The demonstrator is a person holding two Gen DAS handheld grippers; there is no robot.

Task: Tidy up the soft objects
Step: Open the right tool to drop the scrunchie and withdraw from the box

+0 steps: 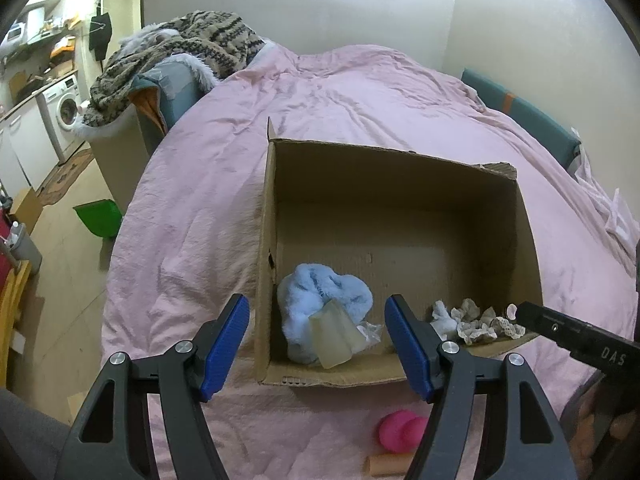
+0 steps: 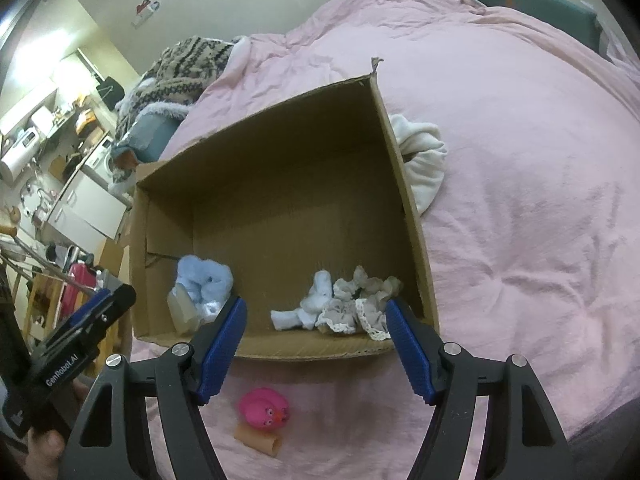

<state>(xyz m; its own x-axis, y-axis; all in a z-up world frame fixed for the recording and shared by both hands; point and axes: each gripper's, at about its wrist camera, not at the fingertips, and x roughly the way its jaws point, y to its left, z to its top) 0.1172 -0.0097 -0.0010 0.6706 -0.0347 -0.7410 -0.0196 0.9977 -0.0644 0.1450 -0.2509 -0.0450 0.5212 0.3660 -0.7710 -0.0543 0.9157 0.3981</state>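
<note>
Nearest, at the bed's (image 2: 520, 200) near edge, lie a pink duck (image 2: 265, 407) and a small tan tube (image 2: 258, 442). The tube is just in front of the duck and they look like they touch.

Both tongs hang over the near wall of the box (image 2: 280, 184). The left tongs (image 1: 317, 346) are apart and hold nothing. The right tongs (image 2: 316, 350) are apart too, with nothing between them.

The box is brown card with an open top, and it sits on the pink bed cover. In its near left corner is a fluffy blue cloth (image 1: 320, 300). A pale, see-through floppy thing (image 1: 334, 338) leans on the blue cloth at the near wall. In the near right corner is a small white sock (image 2: 308, 308). Touching it on the right is a heap of grey lacy cloth (image 2: 360, 300). The rest of the box floor is bare.

Outside the box, against its right wall, lies a white cloth (image 2: 422, 156) on the bed.

Far off, at the bed's far left corner, is a striped knit blanket (image 1: 176, 60). Beyond it on the left stands a washer (image 1: 64, 112).
</note>
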